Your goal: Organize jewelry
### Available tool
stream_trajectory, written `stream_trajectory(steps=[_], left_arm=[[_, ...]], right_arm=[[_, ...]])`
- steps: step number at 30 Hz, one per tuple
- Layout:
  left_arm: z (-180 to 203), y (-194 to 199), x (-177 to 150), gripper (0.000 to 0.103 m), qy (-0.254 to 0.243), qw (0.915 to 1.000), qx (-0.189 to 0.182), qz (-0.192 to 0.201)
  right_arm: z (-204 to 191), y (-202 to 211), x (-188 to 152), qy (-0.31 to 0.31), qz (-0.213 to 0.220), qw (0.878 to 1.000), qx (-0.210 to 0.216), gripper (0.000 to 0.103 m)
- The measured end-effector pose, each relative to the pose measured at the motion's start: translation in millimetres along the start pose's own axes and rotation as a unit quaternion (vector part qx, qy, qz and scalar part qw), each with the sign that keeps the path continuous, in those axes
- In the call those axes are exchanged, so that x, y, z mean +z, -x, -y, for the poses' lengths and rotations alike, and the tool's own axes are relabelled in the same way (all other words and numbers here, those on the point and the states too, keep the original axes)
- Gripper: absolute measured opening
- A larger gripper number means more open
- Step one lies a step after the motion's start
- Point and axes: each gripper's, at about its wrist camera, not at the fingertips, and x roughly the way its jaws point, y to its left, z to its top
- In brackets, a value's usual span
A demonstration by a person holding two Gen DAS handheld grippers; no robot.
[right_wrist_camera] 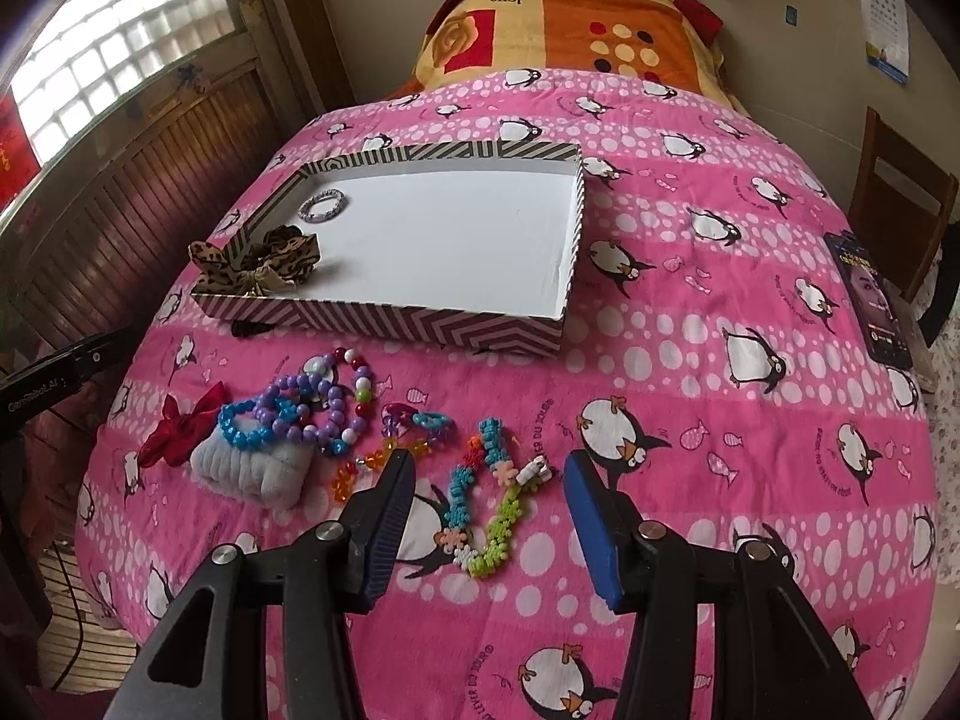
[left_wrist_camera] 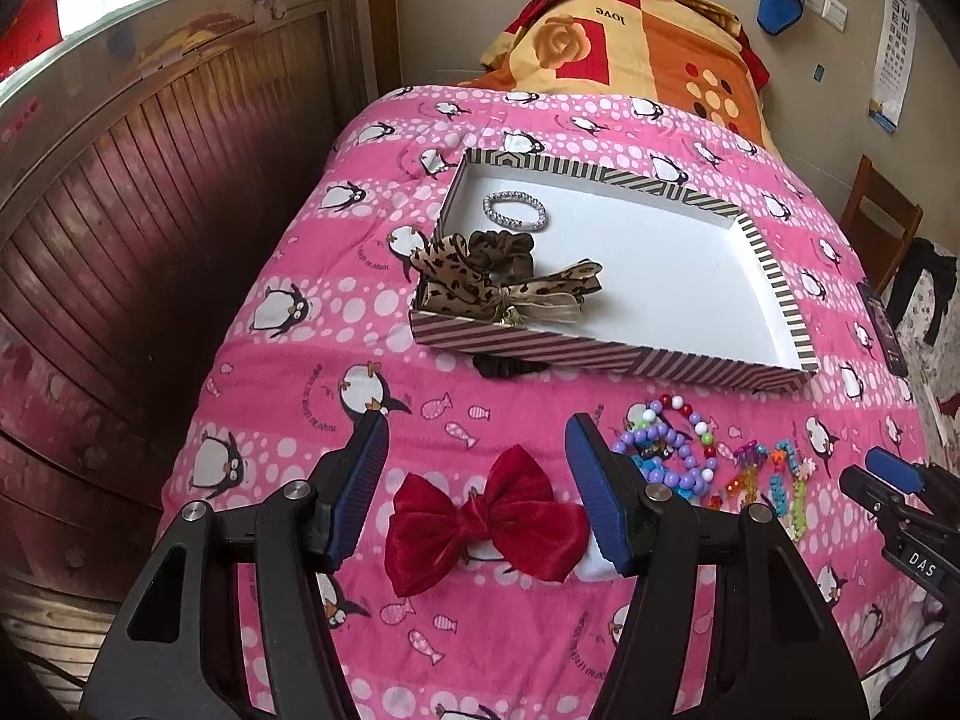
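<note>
Left wrist view: the left hand-held gripper gapes wide over the red bow on the bed; soft velvet may slip from a shallow pinch. Further right, the right hand-held gripper, also wide, straddles the flower-link chain, which could snag the neighbouring bead bracelets short of the striped box.
</note>
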Motion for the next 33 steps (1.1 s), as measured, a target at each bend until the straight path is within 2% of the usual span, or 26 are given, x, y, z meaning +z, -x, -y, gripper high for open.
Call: stream_trajectory(steps=[10,14,16,26,30,33], left_arm=[[-0.4,-2.3,-5.6,0.061,0.001,0.9999,-0.005,-0.01],[-1.2,-4.7,-5.7,0.061,0.003,0.9998,-0.01,-0.014],[-3.7,-6.3,-5.7,0.061,0.007,0.9997,-0.015,-0.017],[-18.6,-14.7,-14.0,0.061,0.024,0.9954,-0.074,-0.056],[-17.5,-23.6,-14.1,0.061,0.04,0.991,-0.1,-0.081],[-11.6,-30.6,-8.5,0.061,0.036,0.9898,-0.1,-0.095]], right_arm=[[-0.4,1.1,-1.4,-0.001,-0.004,1.0,-0.001,0.05],[0.6,0.6,0.2,0.0,-0.006,1.0,-0.001,0.057],[1.0,0.6,0.1,-0.001,-0.006,1.0,-0.002,0.057],[25.1,-6.3,-5.8,-0.027,-0.026,0.999,-0.003,0.057],[30.7,-9.6,-8.7,-0.033,-0.032,0.999,-0.005,0.057],[32.5,-9.9,-8.9,-0.036,-0.032,0.999,-0.003,0.057]])
